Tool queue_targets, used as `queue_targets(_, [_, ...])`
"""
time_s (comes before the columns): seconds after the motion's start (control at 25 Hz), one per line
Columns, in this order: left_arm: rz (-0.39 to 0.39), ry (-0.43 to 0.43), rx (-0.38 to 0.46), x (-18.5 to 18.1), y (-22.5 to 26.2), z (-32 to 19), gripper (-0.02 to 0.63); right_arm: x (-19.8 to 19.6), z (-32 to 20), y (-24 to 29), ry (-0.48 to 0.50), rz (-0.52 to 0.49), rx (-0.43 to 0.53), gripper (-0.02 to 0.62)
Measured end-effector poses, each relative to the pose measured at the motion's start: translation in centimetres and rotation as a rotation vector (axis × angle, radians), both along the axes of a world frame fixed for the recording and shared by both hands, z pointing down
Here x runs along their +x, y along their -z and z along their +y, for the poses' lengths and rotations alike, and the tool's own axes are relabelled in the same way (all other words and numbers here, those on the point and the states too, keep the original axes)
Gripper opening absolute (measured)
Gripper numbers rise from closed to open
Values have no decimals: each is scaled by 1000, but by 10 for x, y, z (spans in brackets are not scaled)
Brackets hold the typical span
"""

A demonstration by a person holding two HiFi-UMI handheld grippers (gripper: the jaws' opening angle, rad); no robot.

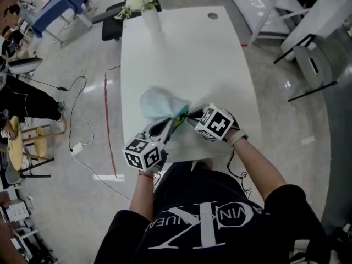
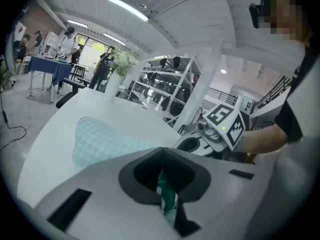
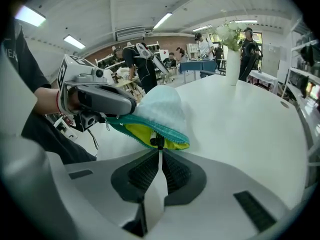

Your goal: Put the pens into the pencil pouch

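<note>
Right gripper (image 3: 159, 150) fingers clench a pen (image 3: 155, 191) — mostly hidden; left gripper (image 2: 162, 150) pinches the pouch (image 2: 102, 141).

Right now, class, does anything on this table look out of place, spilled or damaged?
Nothing stands out: the left tool holds the pouch open, the right tool holds a pen at its mouth, and the vase stands upright.

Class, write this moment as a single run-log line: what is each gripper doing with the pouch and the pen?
left gripper: shut on pouch edge | right gripper: shut on pen | pen tip: at pouch mouth | step: pen not fully inside
</note>
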State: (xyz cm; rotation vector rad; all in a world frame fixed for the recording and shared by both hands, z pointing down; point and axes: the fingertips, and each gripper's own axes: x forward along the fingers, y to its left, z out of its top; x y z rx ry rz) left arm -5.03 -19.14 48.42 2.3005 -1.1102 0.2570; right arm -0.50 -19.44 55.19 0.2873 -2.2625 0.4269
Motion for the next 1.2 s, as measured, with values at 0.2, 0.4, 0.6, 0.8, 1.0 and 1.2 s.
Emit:
queue_targets(0.2, [-6, -36, 17, 7, 4, 6, 6, -16, 1, -6, 13, 14, 7, 34])
queue_targets(0.4, [-3, -20, 18, 0, 3, 10, 6, -18, 6, -10, 1, 3, -28, 65])
queue_targets(0.6, [-11, 32, 8, -12, -3, 9, 6, -16, 11, -9, -12, -33, -75, 134])
queue_targets(0.8, [-30, 79, -26, -21, -16, 11, 6, -13, 14, -11, -33, -44, -78, 142])
queue_targets(1.0, [-61, 104, -74, -27, -30, 16, 6, -7, 15, -7, -73, -78, -75, 113])
queue_targets(1.2, [-69, 112, -105, -28, -38, 20, 6, 3, 10, 2, -122, -117, -53, 27])
